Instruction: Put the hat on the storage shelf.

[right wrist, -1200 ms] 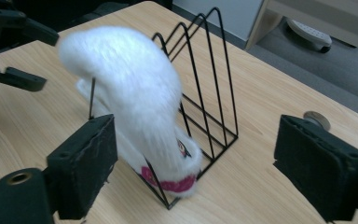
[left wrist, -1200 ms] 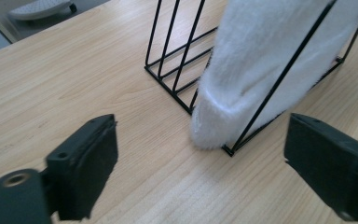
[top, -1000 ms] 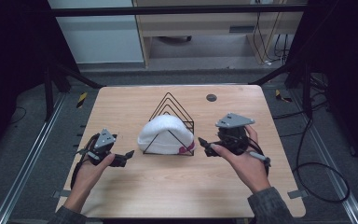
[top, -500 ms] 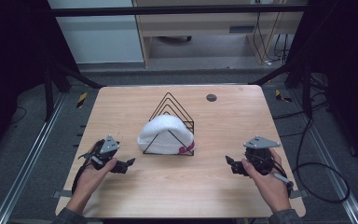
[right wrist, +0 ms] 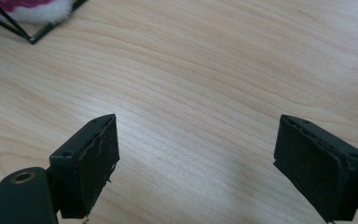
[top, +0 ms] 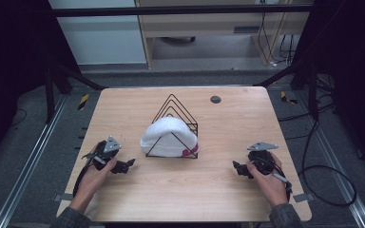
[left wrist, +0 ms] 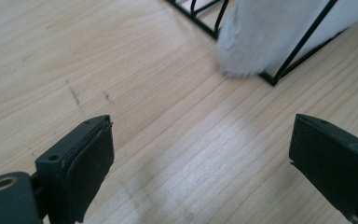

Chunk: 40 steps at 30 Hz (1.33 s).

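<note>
Roughly at the middle of the wooden table [top: 218,199] stands a black wire rack [top: 175,127] made of nested triangular frames, and a white fluffy bundle [top: 167,137] with a touch of pink at its lower right sits inside it, bulging out past the front frame. The left gripper [top: 123,166] lies low over the table just to the left of the rack's front, held in the person's left hand [top: 94,175], with its jaws pointing toward the rack. In the left gripper view its two black jaws are spread wide with only bare wood between them, gripping nothing; the rack's corner [left wrist: 270,77] and the white bundle [left wrist: 279,32] sit ahead and slightly to the right, near but not touching. The right gripper [top: 240,168] is held in the right hand [top: 266,183] well to the right of the rack, near the table's right edge, with a clear stretch of tabletop between. Its jaws are likewise wide apart and empty in the right gripper view, where the rack's corner [right wrist: 32,39] and a bit of the pink-and-white bundle [right wrist: 37,11] appear far off at the upper left. A small dark round disc [top: 215,99] lies on the table behind the rack, toward the far edge. Black cables [top: 323,171] trail across the floor to the right of the table.
</note>
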Motion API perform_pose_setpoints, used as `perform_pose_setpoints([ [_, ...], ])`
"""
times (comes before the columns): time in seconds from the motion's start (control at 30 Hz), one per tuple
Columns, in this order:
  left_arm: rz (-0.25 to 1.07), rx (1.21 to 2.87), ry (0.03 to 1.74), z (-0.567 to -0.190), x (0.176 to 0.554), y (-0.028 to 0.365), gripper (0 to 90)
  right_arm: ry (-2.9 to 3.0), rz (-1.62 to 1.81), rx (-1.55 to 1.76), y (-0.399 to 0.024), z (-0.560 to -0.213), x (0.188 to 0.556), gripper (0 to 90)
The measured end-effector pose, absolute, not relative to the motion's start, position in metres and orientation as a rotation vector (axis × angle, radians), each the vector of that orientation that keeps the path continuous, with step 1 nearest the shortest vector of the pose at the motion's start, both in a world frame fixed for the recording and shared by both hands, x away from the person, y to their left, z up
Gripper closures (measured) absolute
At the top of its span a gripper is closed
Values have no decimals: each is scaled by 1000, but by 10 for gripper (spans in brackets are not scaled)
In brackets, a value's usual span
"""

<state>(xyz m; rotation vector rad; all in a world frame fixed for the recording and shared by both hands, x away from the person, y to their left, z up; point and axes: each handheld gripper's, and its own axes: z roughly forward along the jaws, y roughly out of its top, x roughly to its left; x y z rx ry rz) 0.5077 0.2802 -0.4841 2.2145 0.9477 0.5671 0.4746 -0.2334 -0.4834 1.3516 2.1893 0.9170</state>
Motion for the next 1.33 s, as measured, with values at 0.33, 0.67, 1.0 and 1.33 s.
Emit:
perform_pose_setpoints([
  [0.33,537,2183,1029,-494,518,290,54,2137,931,1425,-227,-500,497,137],
  [0.67,487,2171,1065,-503,525,294,52,2102,930,1470,-218,-507,513,114],
  [1.0,465,2162,1051,-508,525,295,0,2048,899,1455,-209,-512,512,77],
  [1.33,459,2170,1033,-508,524,296,0,2002,883,1498,-202,-512,501,77],
])
